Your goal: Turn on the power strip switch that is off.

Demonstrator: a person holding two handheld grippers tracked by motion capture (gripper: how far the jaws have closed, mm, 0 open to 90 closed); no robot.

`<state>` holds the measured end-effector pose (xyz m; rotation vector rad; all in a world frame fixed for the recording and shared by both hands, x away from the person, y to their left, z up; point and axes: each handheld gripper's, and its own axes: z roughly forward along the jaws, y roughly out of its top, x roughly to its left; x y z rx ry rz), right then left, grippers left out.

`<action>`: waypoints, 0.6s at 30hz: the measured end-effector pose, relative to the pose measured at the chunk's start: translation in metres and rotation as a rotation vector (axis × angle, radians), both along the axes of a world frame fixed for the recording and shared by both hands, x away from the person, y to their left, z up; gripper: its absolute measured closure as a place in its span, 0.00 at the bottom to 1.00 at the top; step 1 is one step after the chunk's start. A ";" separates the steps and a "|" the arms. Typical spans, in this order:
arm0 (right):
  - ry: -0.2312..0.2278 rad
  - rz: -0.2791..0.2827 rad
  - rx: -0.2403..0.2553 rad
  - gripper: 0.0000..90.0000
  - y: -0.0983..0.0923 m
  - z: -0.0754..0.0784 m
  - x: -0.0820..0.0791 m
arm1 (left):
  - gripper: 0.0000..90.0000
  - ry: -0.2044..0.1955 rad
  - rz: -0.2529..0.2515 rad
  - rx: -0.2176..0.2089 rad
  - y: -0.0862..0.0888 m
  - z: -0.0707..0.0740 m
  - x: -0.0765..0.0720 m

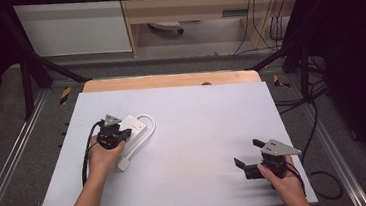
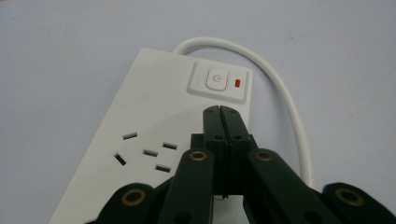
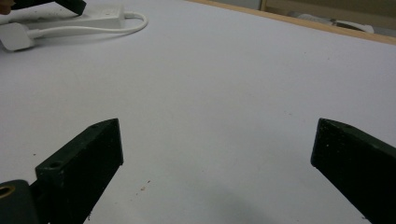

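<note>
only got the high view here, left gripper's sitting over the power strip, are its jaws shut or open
Observer: Shut. In the left gripper view the left gripper has its jaws pressed together with nothing between them, tips just short of the power button.
Operator: is the strip switched on
Observer: A small red indicator shows beside the button on the power strip; I can't tell if it is lit.
Operator: and the right one
Observer: The right gripper view shows the right gripper with jaws wide apart over bare table, nothing between them.
</note>
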<state>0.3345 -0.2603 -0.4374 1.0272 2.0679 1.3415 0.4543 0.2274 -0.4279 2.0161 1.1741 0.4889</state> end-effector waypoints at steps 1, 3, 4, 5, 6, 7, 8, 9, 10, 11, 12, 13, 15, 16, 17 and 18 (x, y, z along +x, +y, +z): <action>0.000 0.000 0.000 0.03 0.000 0.000 0.000 | 1.00 0.000 0.000 0.000 0.000 0.000 0.000; 0.001 -0.001 0.001 0.03 0.000 0.000 0.000 | 1.00 0.000 0.001 0.000 0.000 0.000 0.000; 0.001 -0.001 0.000 0.03 0.000 0.000 0.000 | 1.00 0.000 0.002 0.000 0.000 0.000 0.000; 0.001 -0.001 0.001 0.03 0.000 0.000 0.000 | 1.00 0.001 0.002 0.000 0.000 0.000 0.000; 0.001 0.000 0.001 0.03 0.000 0.000 0.000 | 1.00 0.001 0.002 -0.001 0.000 0.000 0.000; 0.001 0.000 0.001 0.03 0.000 0.000 0.000 | 1.00 0.001 0.001 -0.001 0.000 0.000 0.000; 0.001 0.000 0.000 0.03 0.000 0.000 0.000 | 1.00 0.002 0.001 -0.003 -0.001 -0.001 0.000; 0.002 0.000 0.000 0.03 0.000 0.000 0.000 | 1.00 0.002 0.001 0.000 -0.001 -0.001 0.000; 0.000 0.000 0.000 0.03 0.000 0.000 0.000 | 1.00 0.005 -0.006 0.009 -0.001 -0.002 0.001; 0.000 0.000 0.000 0.03 0.000 0.000 0.000 | 1.00 0.005 -0.006 0.004 -0.002 -0.002 0.001; 0.000 0.000 0.000 0.03 0.000 0.000 0.000 | 1.00 0.006 -0.004 0.007 -0.002 -0.002 0.001; 0.000 0.000 0.001 0.03 0.000 0.000 0.000 | 1.00 -0.001 -0.008 0.015 -0.003 -0.001 0.001; 0.000 0.000 0.000 0.03 0.000 0.000 0.000 | 1.00 -0.002 -0.009 0.016 -0.003 -0.002 0.001; 0.000 0.000 0.000 0.03 0.000 0.000 0.000 | 1.00 -0.002 -0.009 0.016 -0.003 -0.002 0.001; 0.000 0.000 0.000 0.03 0.000 0.000 0.000 | 1.00 -0.002 -0.009 0.013 -0.003 -0.002 0.001; 0.000 0.000 0.000 0.03 0.000 0.000 0.000 | 1.00 -0.002 -0.009 0.012 -0.003 -0.002 0.001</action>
